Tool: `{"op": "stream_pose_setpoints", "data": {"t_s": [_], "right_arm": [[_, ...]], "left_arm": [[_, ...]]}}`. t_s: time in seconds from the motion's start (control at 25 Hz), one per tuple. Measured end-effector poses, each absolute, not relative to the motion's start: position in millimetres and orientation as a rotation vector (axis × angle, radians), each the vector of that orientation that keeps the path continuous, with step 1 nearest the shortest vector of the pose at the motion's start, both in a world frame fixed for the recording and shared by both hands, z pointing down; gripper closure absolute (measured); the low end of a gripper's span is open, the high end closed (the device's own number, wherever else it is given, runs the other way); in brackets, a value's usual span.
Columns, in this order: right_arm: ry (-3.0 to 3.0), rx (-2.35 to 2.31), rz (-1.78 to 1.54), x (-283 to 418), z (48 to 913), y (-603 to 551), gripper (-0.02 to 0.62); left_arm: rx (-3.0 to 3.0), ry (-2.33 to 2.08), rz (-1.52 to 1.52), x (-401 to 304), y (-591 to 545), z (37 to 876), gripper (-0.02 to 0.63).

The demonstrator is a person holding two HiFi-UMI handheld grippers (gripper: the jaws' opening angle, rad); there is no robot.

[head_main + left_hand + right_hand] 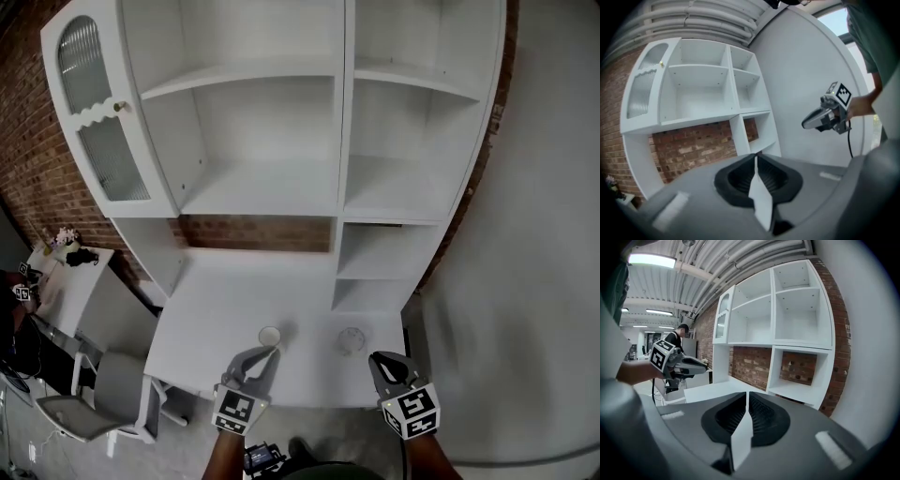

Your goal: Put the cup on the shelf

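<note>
Currently: cup (270, 336) upright on surface (216, 309), not yet lifted.
Sits just ahead of left gripper (269, 353), fingers together, empty, so L is nearer hand; right gripper (377, 361) likewise shut, nearer 2nd cup (352, 340); shelf (262, 192) beyond, higher up.

left gripper (272, 352) closed, right gripper (375, 359) closed

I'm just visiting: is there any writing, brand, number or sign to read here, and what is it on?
No readable words or numbers anywhere.
Left cube on the left tool, right cube on the right tool: black-and-white square patterns only, no letters.
</note>
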State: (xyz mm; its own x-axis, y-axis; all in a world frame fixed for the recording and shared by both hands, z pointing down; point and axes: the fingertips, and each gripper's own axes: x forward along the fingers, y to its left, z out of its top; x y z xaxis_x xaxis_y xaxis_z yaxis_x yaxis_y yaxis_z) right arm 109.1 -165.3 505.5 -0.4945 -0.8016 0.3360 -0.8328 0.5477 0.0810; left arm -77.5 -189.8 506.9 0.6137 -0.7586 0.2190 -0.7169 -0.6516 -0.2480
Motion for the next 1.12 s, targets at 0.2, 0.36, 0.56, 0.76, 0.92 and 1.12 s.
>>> {"op": "stream_pose_setpoints", "data": {"t_s": [0.2, 0.36, 0.56, 0.76, 0.92, 1.12], "right_arm": [[-2.406, 1.391, 0.144, 87, 512, -190, 0.568], [-2.379, 1.407, 0.154, 77, 519, -204, 0.567], [-2.352, 1.402, 0.185, 71, 529, -221, 0.563], [-2.349, 1.375, 0.217, 68, 547, -240, 0.551], [-2.35, 1.332, 0.252, 67, 564, -257, 0.527], [-2.347, 1.28, 0.301, 70, 587, -280, 0.481]], "left_arm": [[-2.735, 1.189, -0.448, -97, -223, 518, 0.588], [-2.76, 1.175, -0.451, -108, -240, 531, 0.585], [-2.789, 1.188, -0.47, -119, -256, 546, 0.577], [-2.803, 1.225, -0.517, -126, -272, 568, 0.562], [-2.814, 1.273, -0.575, -132, -283, 589, 0.542], [-2.829, 1.333, -0.658, -135, -299, 618, 0.496]]}}
